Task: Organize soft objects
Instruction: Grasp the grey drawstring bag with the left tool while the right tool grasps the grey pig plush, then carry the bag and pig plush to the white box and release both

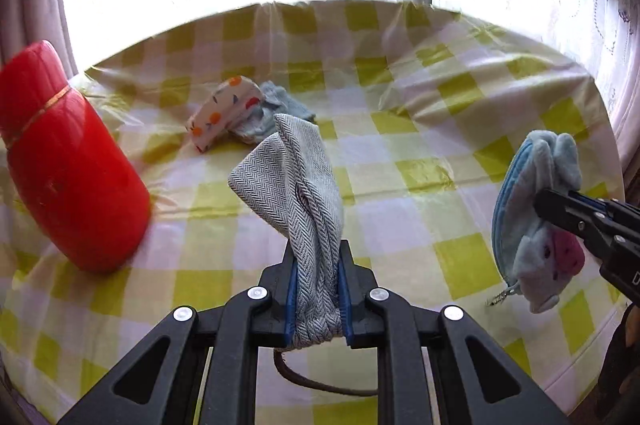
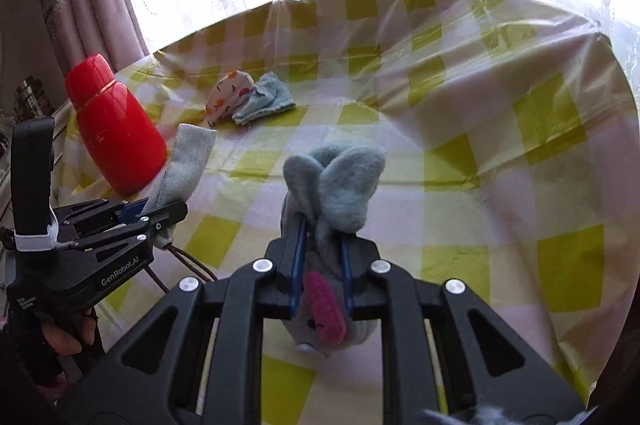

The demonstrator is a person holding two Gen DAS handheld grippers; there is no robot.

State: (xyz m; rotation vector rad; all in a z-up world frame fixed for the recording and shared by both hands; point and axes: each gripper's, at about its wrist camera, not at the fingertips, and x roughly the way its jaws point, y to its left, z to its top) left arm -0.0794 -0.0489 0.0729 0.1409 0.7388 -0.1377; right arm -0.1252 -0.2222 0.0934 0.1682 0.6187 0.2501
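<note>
Both tools clenched on soft items above the checked desk

The left tool [image 1: 318,289] grips a grey herringbone fabric pouch [image 1: 304,193] with a dark cord, held clear of the round desk covered in a yellow-and-white checked cloth [image 1: 420,161]. The right tool [image 2: 320,257] clamps a light blue plush zip purse with a pink patch [image 2: 332,193], also lifted off the cloth. Farther back lie a white fruit-print fabric piece [image 1: 224,111] touching a pale blue folded cloth [image 1: 276,105]. A red glossy flask [image 1: 72,169] stands at the left.
</note>
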